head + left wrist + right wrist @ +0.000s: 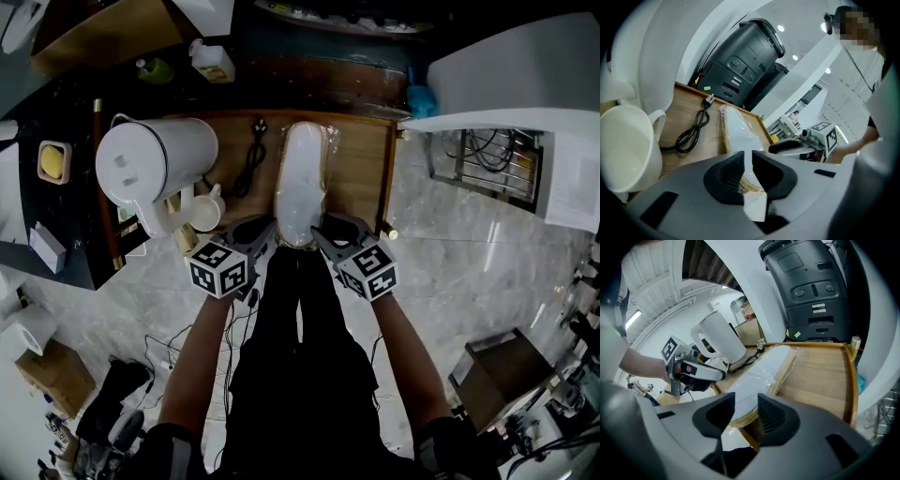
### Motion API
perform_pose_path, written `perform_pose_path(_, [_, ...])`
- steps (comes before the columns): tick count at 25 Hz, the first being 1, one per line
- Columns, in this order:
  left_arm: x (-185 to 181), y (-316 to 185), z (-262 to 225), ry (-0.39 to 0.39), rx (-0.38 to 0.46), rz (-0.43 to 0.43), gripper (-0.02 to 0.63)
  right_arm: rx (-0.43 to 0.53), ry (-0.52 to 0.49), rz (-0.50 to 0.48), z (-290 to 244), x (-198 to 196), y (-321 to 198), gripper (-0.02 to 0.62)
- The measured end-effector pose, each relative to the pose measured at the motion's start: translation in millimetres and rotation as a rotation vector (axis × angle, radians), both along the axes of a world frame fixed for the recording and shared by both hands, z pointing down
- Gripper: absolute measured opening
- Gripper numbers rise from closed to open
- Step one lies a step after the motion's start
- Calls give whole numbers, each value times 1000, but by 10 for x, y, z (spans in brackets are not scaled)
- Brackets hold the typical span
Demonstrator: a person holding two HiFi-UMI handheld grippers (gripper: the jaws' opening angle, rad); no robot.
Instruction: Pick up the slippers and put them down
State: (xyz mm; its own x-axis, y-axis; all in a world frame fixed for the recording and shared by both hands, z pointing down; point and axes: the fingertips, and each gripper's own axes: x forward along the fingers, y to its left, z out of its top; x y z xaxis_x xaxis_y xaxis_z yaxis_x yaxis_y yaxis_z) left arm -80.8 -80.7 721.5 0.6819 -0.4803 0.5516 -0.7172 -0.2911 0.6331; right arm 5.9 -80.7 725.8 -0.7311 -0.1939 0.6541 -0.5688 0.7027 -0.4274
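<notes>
A pair of white slippers with tan soles, wrapped in clear plastic, lies lengthwise on a small wooden table, its near end at the table's front edge. Both grippers meet at that near end. My left gripper is at its left side. In the left gripper view the left gripper stands nearly closed, pinching the plastic and the sole edge of the slippers. My right gripper is at the right side. In the right gripper view the right gripper stands apart around the heel of the slippers, not pressing it.
A tall white jug and a white mug stand at the table's left. A coiled black cable lies beside the slippers. A black machine stands behind the table. The table has a raised rim on the right.
</notes>
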Motion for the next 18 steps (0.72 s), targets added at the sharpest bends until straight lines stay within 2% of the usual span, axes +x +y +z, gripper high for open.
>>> perform_pose_path(1, [9,-14,40,-9,-10,1,75,-6,3,3,22,-2,-19,154])
perform_pose_path(2, [18,-24,85,-18,-21,2,154,-14,4,10,43,-6,-41,180])
perform_pose_path(3, [26,-32,129,-26,-33,4,192,-24,4,20,65,-11,-63,205])
perform_pose_path(5, [39,-46,211,-32,-54,3,218,-52,8,44,123,-22,-106,252])
perform_pose_path(9, [89,-70,375,-25,-107,-3,237,-89,41,60,264,-27,-173,265])
perform_pose_path(12, [115,-85,422,-44,-115,-3,239,-112,53,52,337,-38,-176,268])
perform_pose_path(18, [154,-99,518,-104,-158,21,239,-196,-3,89,445,-60,-181,267])
